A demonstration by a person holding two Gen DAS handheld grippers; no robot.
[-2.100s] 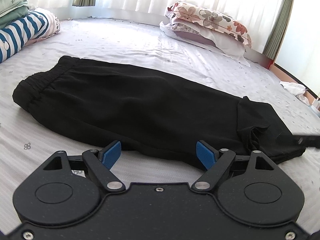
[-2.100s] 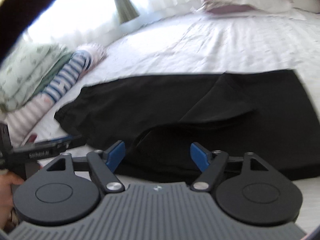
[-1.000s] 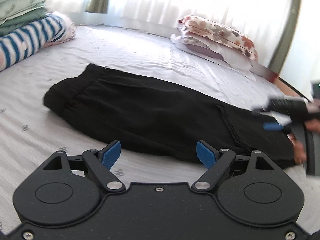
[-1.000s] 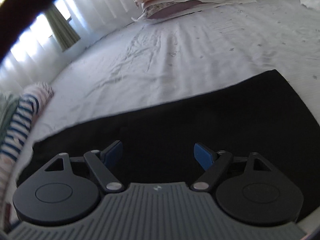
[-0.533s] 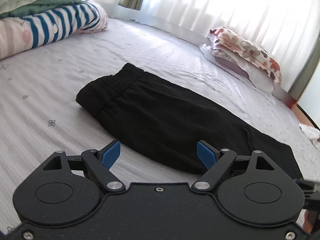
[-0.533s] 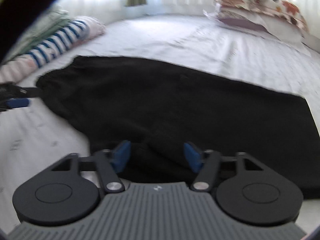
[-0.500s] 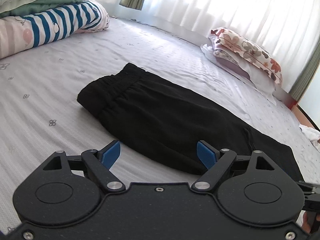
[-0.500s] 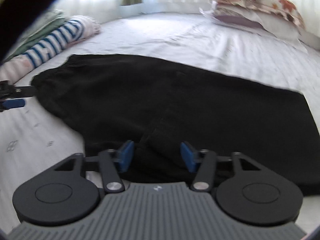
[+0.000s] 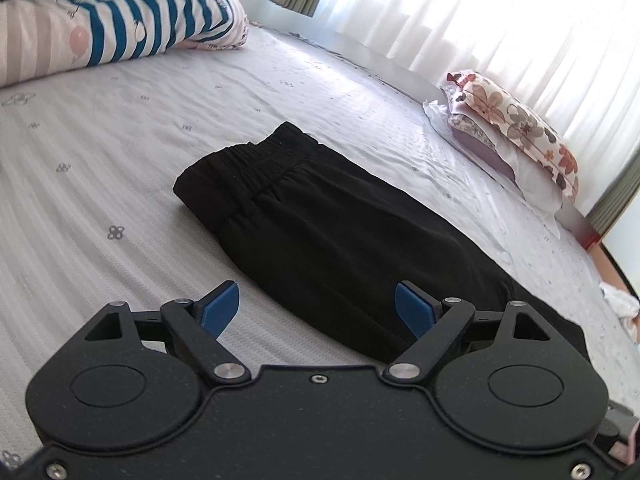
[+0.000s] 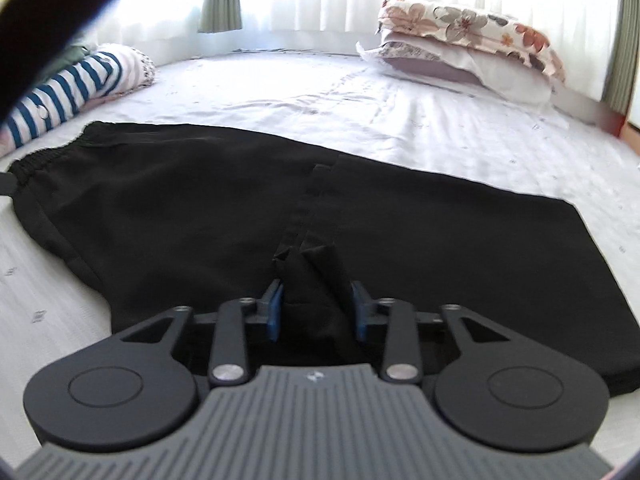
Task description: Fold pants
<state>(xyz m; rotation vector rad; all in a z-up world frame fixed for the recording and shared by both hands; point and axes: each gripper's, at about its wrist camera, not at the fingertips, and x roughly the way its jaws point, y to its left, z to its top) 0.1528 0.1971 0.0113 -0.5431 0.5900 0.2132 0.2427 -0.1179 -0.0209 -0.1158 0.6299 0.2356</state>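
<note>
Left wrist view: the left tool (image 9: 316,304) stands released, its blue pads wide apart just short of the black pants (image 9: 320,236) lying folded lengthwise on the bed (image 9: 100,184). The right tool (image 10: 316,308) is closing on a bunched ridge of fabric at the near edge. A thin pinch could catch one layer only and drag the fold askew. One pair of pants, two tools, two stacked pillows (image 10: 464,40).

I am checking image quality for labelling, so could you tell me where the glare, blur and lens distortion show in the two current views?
Left wrist view: curtains blown out white by backlight; black pants sharp, waistband gathers visible; fisheye bends the bed. Right wrist view: window glare too, softer focus overall, pants nearly textureless black; a dark out-of-focus band crosses the top left corner; right gripper closing on a fabric fold.
</note>
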